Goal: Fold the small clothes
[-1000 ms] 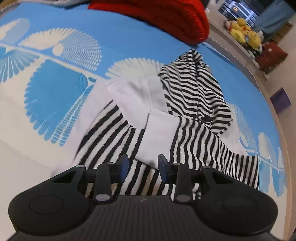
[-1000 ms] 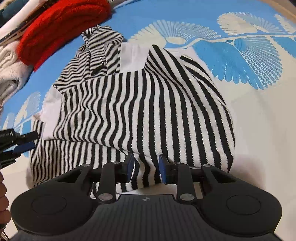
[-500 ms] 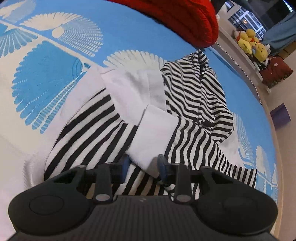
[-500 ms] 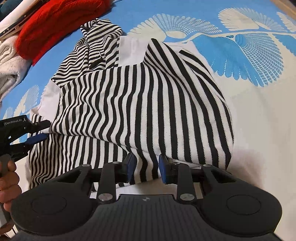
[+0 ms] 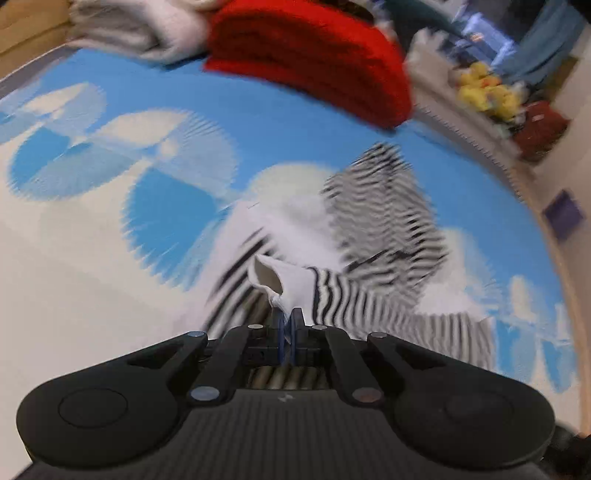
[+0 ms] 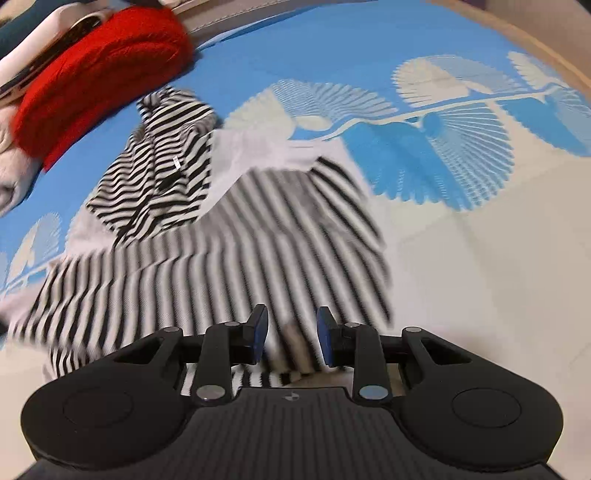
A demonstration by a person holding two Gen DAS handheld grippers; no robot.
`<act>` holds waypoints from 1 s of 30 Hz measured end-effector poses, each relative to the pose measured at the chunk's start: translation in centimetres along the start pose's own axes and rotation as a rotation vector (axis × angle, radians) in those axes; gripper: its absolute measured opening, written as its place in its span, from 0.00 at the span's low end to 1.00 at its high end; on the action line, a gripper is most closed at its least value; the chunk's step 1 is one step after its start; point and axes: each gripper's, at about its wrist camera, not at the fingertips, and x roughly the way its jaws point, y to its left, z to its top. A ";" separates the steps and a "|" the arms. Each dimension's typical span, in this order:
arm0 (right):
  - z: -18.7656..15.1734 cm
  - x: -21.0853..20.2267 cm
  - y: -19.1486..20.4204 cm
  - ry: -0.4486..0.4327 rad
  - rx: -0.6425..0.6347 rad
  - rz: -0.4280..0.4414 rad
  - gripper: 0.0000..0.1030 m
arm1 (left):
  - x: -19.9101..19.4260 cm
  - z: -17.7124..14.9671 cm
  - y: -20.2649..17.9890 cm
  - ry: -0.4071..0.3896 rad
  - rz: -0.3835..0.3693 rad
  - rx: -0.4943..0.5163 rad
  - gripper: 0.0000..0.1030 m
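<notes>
One black-and-white striped garment (image 6: pixel 207 266) lies spread on the blue-and-white patterned cloth (image 6: pixel 461 258) covering the surface, its hood or upper part (image 6: pixel 162 162) bunched toward the far left in the right wrist view and its broad striped body reaching down to the near edge of that view. White panels of the same garment show between the striped parts. In the left wrist view the garment (image 5: pixel 384 236) runs from the middle toward the right, blurred by motion, and a white cuff (image 5: pixel 280 284) with a striped sleeve behind it stands lifted off the cloth. The left gripper (image 5: pixel 287 325) has its blue-padded fingers pressed together on the near edge of that cuff, pinching the fabric. The right gripper (image 6: pixel 291 334) hovers over the near hem of the striped body with its fingers spread apart; striped fabric shows in the gap between them, but whether either pad touches it cannot be told. Farther off, a folded red knit (image 5: pixel 314 55) lies at the far edge of the cloth, with a pale folded textile (image 5: pixel 136 26) to its left. Far right in the left wrist view, yellow plush toys (image 5: pixel 484 92) sit on a ledge beyond the surface.
</notes>
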 end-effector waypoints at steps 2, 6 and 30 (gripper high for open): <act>-0.1 0.0 -0.4 -0.002 0.017 -0.021 0.29 | 0.7 -0.3 1.9 0.074 0.048 -0.086 0.04; -0.7 0.4 -0.9 0.019 0.038 -0.059 0.29 | 0.5 0.1 2.4 0.076 0.082 -0.045 0.05; -1.0 2.8 -6.4 0.089 0.259 -0.324 0.26 | 6.5 -1.0 0.8 0.172 0.014 0.129 0.24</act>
